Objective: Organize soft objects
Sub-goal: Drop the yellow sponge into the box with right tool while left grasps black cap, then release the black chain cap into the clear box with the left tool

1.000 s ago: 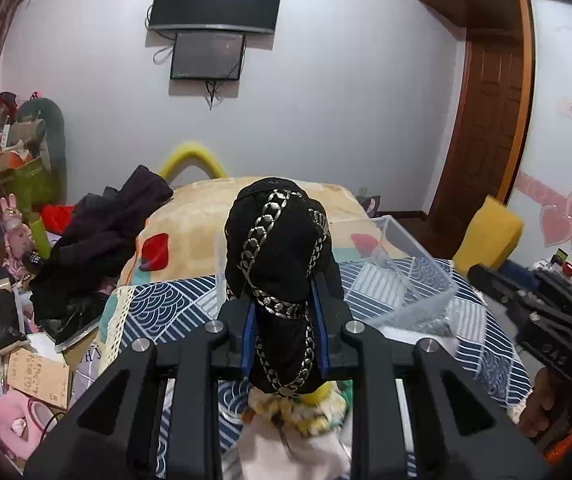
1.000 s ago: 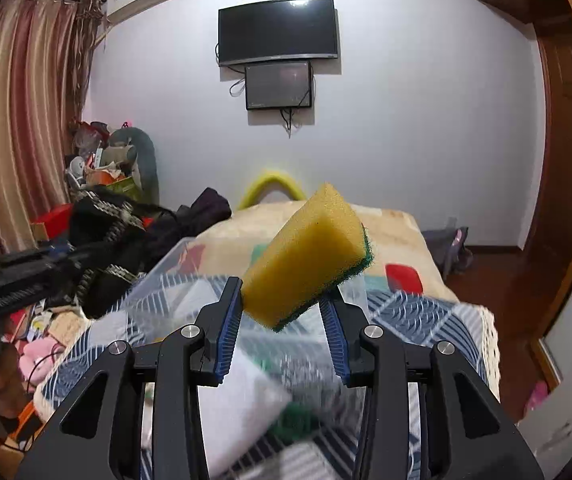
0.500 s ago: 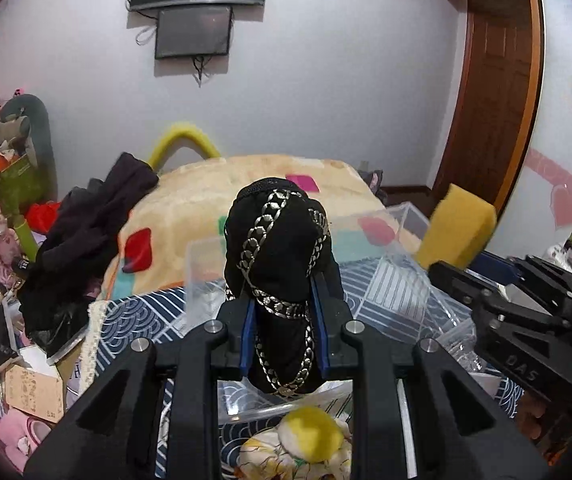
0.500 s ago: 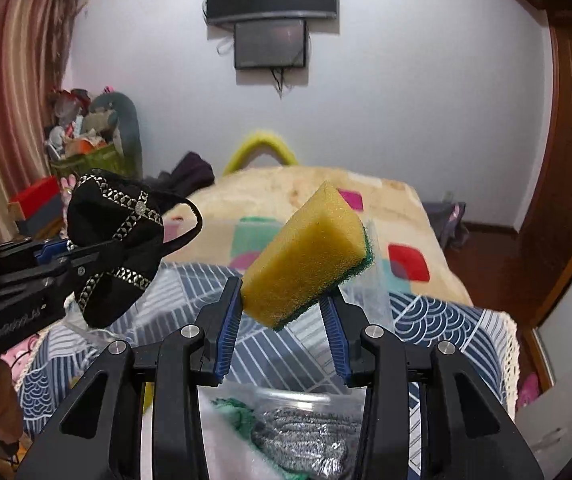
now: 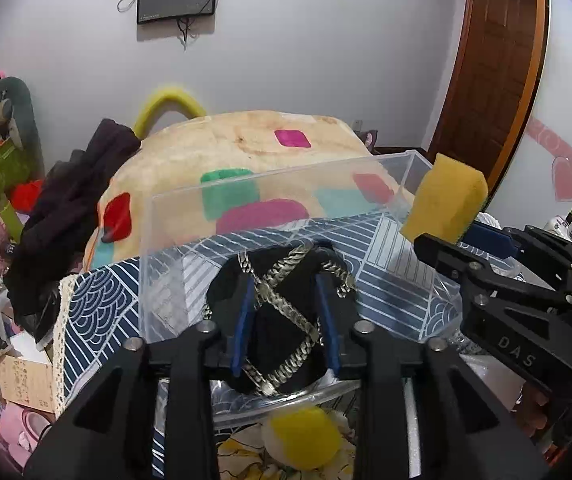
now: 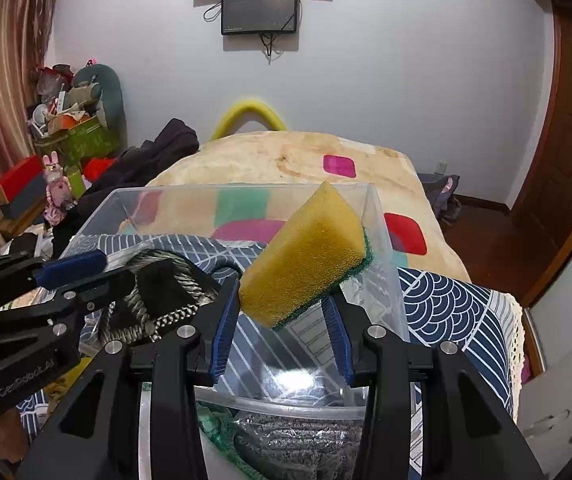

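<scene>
A clear plastic bin (image 5: pixel 269 184) (image 6: pixel 382 240) sits on the blue patterned bedspread. My left gripper (image 5: pixel 286 320) is inside the bin with its jaws spread, and the black chain-trimmed pouch (image 5: pixel 281 312) (image 6: pixel 157 292) lies between the fingers on the bin floor. My right gripper (image 6: pixel 281 320) is shut on a yellow sponge with a green scouring side (image 6: pixel 310 256) (image 5: pixel 444 200), held tilted above the bin's right part. The right gripper also shows in the left wrist view (image 5: pixel 462 240).
A yellow and white soft toy (image 5: pixel 302 436) lies in front of the bin. A silver scourer in green netting (image 6: pixel 294 440) lies below the right gripper. Dark clothes (image 5: pixel 69 216) are heaped at the bed's left edge. Clutter fills the floor at left.
Both grippers moved forward and down into the bin. The left jaws have widened around the black pouch, which now lies on the bin floor. The right gripper still holds the sponge.
</scene>
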`<state>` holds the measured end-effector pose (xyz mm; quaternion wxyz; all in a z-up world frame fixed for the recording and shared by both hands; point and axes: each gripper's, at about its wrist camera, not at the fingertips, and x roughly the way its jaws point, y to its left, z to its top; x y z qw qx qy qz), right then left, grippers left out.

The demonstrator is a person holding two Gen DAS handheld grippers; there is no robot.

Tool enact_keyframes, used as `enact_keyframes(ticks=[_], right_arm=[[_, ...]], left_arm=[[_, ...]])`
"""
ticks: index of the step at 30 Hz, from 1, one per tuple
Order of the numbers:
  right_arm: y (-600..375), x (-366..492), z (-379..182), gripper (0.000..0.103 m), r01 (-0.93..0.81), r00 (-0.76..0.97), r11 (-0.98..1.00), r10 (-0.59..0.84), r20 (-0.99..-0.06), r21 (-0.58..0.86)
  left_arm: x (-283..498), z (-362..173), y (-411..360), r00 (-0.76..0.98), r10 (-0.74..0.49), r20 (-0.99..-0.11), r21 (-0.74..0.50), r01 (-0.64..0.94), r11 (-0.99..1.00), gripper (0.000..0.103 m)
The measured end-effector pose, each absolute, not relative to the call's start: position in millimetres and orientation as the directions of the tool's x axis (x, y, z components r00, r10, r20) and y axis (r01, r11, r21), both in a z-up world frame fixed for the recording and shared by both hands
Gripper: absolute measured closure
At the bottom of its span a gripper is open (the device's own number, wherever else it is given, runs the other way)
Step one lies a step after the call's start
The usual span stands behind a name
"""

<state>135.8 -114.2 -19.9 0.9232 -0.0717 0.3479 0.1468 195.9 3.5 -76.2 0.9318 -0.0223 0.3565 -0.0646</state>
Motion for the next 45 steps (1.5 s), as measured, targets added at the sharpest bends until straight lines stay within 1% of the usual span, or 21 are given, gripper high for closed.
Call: enact_keyframes(ticks=[1,2,3,5,6,8,9,14,17,19,24,30,33,34,35,37,39,41,42,44,45], right_arm=[[-114.6,134.9,-17.5,0.051,-0.326,0.715,0.945,0.227,-0.661,-0.028],[-115.0,133.6,-15.5,0.037,-0.331,0.720,0.943,0.237,-0.652,-0.022],[-116.3,128.3,-11.8,0.034,-0.326,0.737,0.945,0.235,-0.633,-0.029],[-116.8,126.2,-6.7,0.025,-0.315,0.763,0.948,0.224,-0.606,-0.046],[-117.6,124.5,-4.0,0.024,-0.314,0.770,0.948,0.226,-0.596,-0.046],[-119.8,120.2,2.9,0.021,-0.314,0.783,0.949,0.234,-0.577,-0.041],[-120.5,116.1,7.2,0.021,-0.309,0.794,0.950,0.230,-0.562,-0.048],[-118.7,95.9,22.5,0.017,-0.310,0.835,0.947,0.231,-0.499,-0.080],[-120.1,81.0,27.3,0.015,-0.315,0.851,0.946,0.245,-0.464,-0.077],[-122.1,74.4,28.6,0.014,-0.329,0.849,0.943,0.267,-0.457,-0.059],[-131.7,59.3,21.6,0.010,-0.347,0.832,0.938,0.303,-0.465,-0.009],[-130.3,48.4,-2.6,0.008,-0.339,0.807,0.941,0.281,-0.519,-0.018],[-124.6,47.4,-17.1,0.008,-0.355,0.768,0.935,0.303,-0.564,0.020],[-123.0,47.6,-22.1,0.008,-0.367,0.748,0.930,0.320,-0.581,0.040],[-120.6,47.8,-27.4,0.008,-0.376,0.733,0.925,0.333,-0.594,0.055],[-116.8,47.5,-34.4,0.008,-0.374,0.719,0.925,0.332,-0.611,0.063],[-112.8,47.7,-43.4,0.008,-0.369,0.701,0.927,0.327,-0.634,0.070],[-109.0,48.2,-52.6,0.008,-0.375,0.673,0.922,0.340,-0.657,0.093],[-107.7,46.0,-55.9,0.008,-0.375,0.662,0.921,0.346,-0.665,0.105],[-104.3,45.4,-61.0,0.009,-0.388,0.642,0.914,0.360,-0.677,0.119],[-101.5,45.3,-63.5,0.009,-0.397,0.633,0.910,0.365,-0.683,0.118]], left_arm=[[194.3,-74.3,3.6,0.745,-0.133,-0.654,-0.084,0.103,0.991,0.055],[190.6,-71.0,3.7,0.754,-0.133,-0.643,-0.081,0.105,0.991,0.048],[187.5,-68.2,3.5,0.760,-0.134,-0.636,-0.077,0.110,0.991,0.048],[180.6,-60.7,2.8,0.777,-0.126,-0.617,-0.058,0.115,0.992,0.044],[177.0,-56.3,2.9,0.785,-0.122,-0.608,-0.051,0.115,0.992,0.042],[169.2,-47.7,4.7,0.800,-0.120,-0.588,-0.051,0.111,0.992,0.034],[164.9,-42.8,5.8,0.807,-0.123,-0.577,-0.053,0.113,0.992,0.033],[136.4,-20.2,10.6,0.851,-0.104,-0.515,-0.030,0.103,0.994,0.010],[117.4,-10.9,15.5,0.869,-0.101,-0.485,-0.027,0.101,0.995,0.005],[106.3,-7.4,18.0,0.877,-0.097,-0.471,-0.016,0.101,0.995,0.002],[84.7,-12.5,22.9,0.879,-0.100,-0.466,-0.014,0.106,0.994,0.001],[71.1,-44.2,26.7,0.848,-0.085,-0.524,-0.021,0.087,0.996,0.001],[68.6,-63.3,31.1,0.825,-0.103,-0.556,-0.034,0.102,0.994,0.001],[68.3,-69.4,32.9,0.816,-0.111,-0.567,-0.045,0.104,0.994,0.003],[67.9,-73.2,34.2,0.811,-0.113,-0.574,-0.050,0.103,0.993,0.010],[69.4,-81.5,35.3,0.799,-0.094,-0.594,-0.042,0.086,0.995,0.018],[70.6,-88.6,37.6,0.786,-0.097,-0.610,-0.056,0.079,0.995,0.019],[70.2,-93.3,37.8,0.779,-0.112,-0.617,-0.075,0.083,0.994,0.028],[70.4,-95.1,38.0,0.777,-0.111,-0.619,-0.077,0.081,0.994,0.030],[71.4,-98.1,34.1,0.770,-0.117,-0.628,-0.074,0.090,0.993,0.038],[71.8,-99.2,32.0,0.767,-0.120,-0.630,-0.073,0.096,0.993,0.039]])
